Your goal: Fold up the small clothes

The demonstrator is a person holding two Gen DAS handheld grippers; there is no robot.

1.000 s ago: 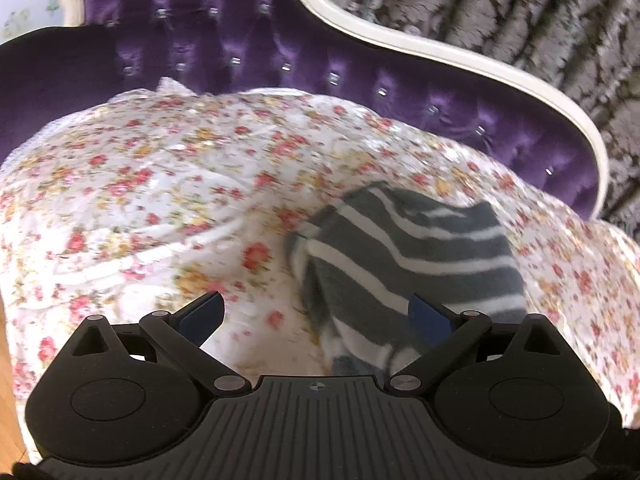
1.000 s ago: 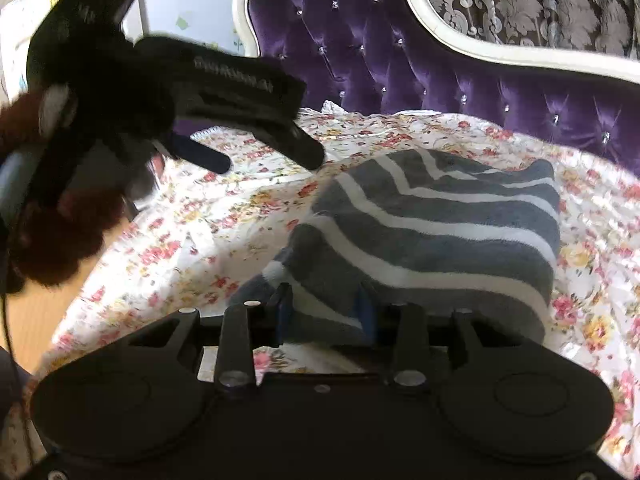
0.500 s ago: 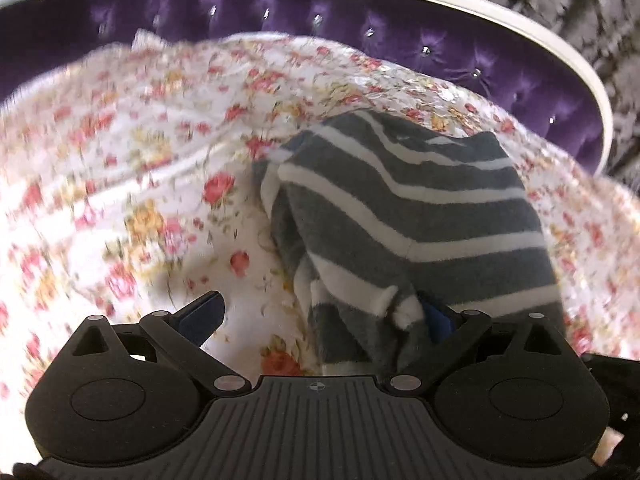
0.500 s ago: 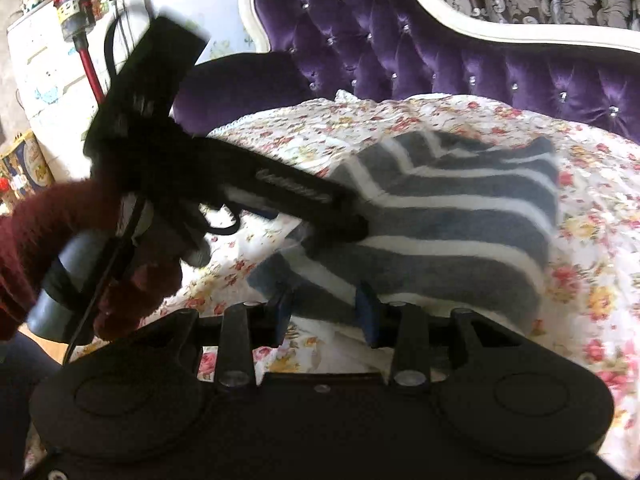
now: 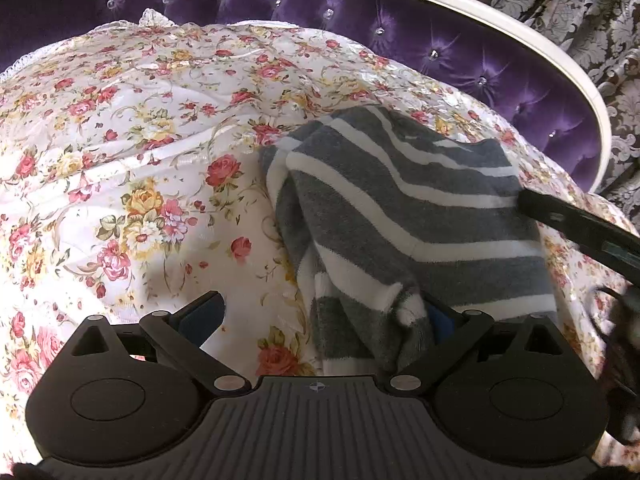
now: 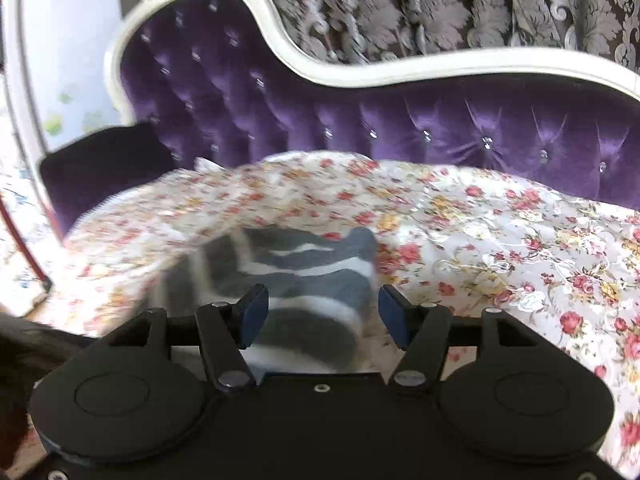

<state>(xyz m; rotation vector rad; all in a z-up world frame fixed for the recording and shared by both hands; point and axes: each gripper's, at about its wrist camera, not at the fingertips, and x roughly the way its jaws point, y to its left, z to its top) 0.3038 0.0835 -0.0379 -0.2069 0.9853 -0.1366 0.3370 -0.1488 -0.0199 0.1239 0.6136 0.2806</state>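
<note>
A grey garment with white stripes lies folded on the floral cover. My left gripper is open; the garment's near edge lies between its fingers, against the right fingertip. The right gripper's finger shows over the garment's right side. In the blurred right wrist view, my right gripper is open just above the garment, holding nothing.
The floral cover lies over a purple tufted sofa with a white frame. Patterned curtains hang behind. The sofa's dark arm is at the left.
My right gripper opened, let go of the garment and pulled back to the right. My left gripper stayed open and lowered close to the garment's near edge.
</note>
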